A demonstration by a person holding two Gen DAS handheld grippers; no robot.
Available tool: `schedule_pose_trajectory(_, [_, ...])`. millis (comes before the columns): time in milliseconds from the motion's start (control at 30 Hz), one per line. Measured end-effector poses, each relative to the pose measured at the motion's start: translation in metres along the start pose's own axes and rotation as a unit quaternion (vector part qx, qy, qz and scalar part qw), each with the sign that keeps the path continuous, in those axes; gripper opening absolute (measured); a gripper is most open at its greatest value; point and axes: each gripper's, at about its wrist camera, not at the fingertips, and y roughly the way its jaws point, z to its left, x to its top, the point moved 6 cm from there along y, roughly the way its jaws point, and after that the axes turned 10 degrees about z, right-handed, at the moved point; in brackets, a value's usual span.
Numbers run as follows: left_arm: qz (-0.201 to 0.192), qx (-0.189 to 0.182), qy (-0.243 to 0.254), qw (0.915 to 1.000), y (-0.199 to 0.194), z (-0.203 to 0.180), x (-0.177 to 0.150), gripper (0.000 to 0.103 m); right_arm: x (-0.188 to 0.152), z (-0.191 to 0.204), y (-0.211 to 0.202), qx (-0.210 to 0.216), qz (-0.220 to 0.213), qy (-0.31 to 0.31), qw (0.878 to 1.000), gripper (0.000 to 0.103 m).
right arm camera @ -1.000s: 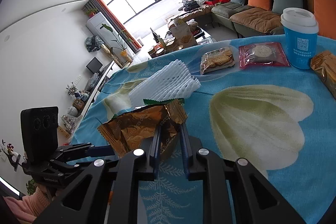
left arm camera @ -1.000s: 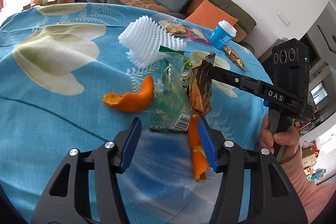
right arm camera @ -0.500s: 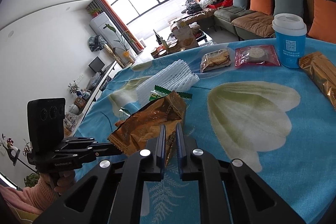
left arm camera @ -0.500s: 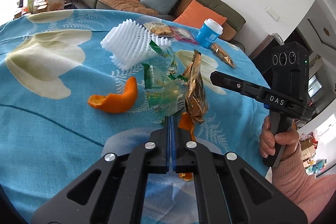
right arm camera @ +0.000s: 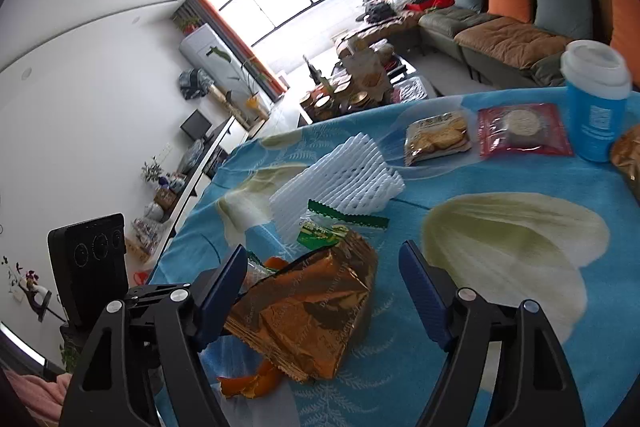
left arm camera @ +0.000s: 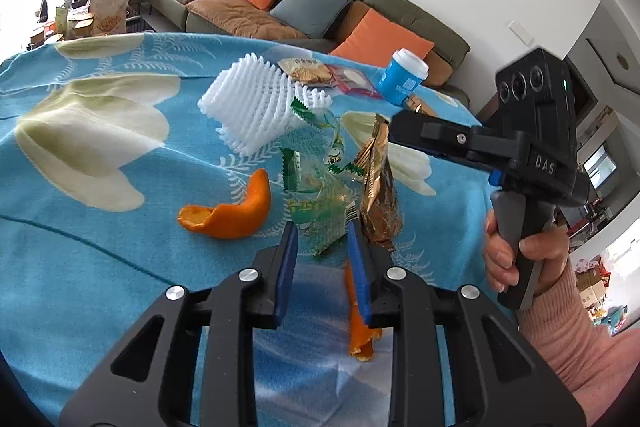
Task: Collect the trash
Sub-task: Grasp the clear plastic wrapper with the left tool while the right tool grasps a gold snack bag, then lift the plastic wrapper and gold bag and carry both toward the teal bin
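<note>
My left gripper [left arm camera: 322,251] hangs low over the blue cloth, its jaws opening. The lower end of a crumpled green clear wrapper [left arm camera: 320,207] sits between the pads, and they do not press on it. My right gripper [right arm camera: 324,275] is opening wide around a gold-brown snack wrapper [right arm camera: 312,315], which rests loose on the cloth. In the left wrist view that gold wrapper [left arm camera: 378,195] leans beside the green one. One orange peel [left arm camera: 232,215] lies left of the wrappers. A second peel [left arm camera: 360,319] runs under my left gripper's right finger.
A white foam net [left arm camera: 252,107] sits behind the wrappers. Further back are a blue cup with white lid [left arm camera: 402,83], a biscuit packet [left arm camera: 304,71], a red packet [left arm camera: 352,81] and a gold packet [right arm camera: 628,151]. A hand [left arm camera: 516,247] holds the right gripper's handle.
My left gripper went from open to shut at the green wrapper, and its jaws now stand apart again. My right gripper let go of the gold wrapper, which has dropped onto the cloth.
</note>
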Motion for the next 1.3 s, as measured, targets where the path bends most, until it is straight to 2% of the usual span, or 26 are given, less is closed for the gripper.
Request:
schedule_pose_trajectory(33, [0.004, -0.001, 0.001, 1.0, 0.002, 0.0, 0.0, 0.025, 0.0, 0.001, 0.003, 0.004, 0.008, -0.003, 1.0, 0.075])
schedule_pose_trajectory(100, [0.009, -0.001, 0.003, 1.0, 0.007, -0.001, -0.001, 0.025, -0.003, 0.001, 0.008, 0.01, 0.021, -0.008, 1.0, 0.069])
schedule_pose_trajectory(200, [0.014, -0.001, 0.005, 0.9999, 0.01, -0.001, -0.001, 0.025, -0.012, 0.002, 0.01, 0.001, 0.036, -0.022, 0.999, 0.033])
schedule_pose_trajectory(233, [0.015, 0.001, 0.004, 0.9999, 0.011, -0.001, -0.001, 0.025, -0.015, 0.003, 0.011, -0.008, 0.042, -0.029, 0.999, 0.026])
schedule_pose_trajectory(433, [0.017, -0.001, 0.005, 0.9998, 0.015, -0.001, 0.002, 0.025, -0.031, 0.008, -0.004, -0.027, 0.031, -0.053, 0.998, 0.024])
schedule_pose_trajectory(467, [0.017, -0.002, 0.004, 0.9999, 0.016, -0.001, 0.002, 0.023, -0.032, 0.007, -0.008, -0.027, 0.025, -0.051, 0.998, 0.024])
schedule_pose_trajectory(500, [0.016, -0.004, 0.004, 0.9999, 0.016, -0.002, 0.003, 0.014, -0.033, 0.007, -0.012, -0.028, 0.019, -0.047, 0.998, 0.024])
schedule_pose_trajectory(533, [0.016, -0.005, 0.004, 0.9999, 0.016, -0.002, 0.003, 0.011, -0.034, 0.006, -0.017, -0.03, 0.012, -0.043, 0.999, 0.024])
schedule_pose_trajectory(700, [-0.001, -0.002, 0.015, 0.9999, 0.01, -0.009, 0.004, 0.005, -0.036, 0.004, -0.034, -0.033, -0.016, -0.029, 0.999, 0.024])
schedule_pose_trajectory(967, [-0.033, -0.014, 0.019, 0.9992, -0.023, -0.018, -0.008, 0.005, -0.036, 0.022, -0.039, -0.024, -0.038, -0.033, 0.998, 0.024])
schedule_pose_trajectory(1300, [-0.073, 0.002, 0.011, 0.9972, -0.084, -0.008, -0.04, 0.005, -0.036, 0.074, -0.015, 0.005, -0.03, -0.069, 0.997, 0.024])
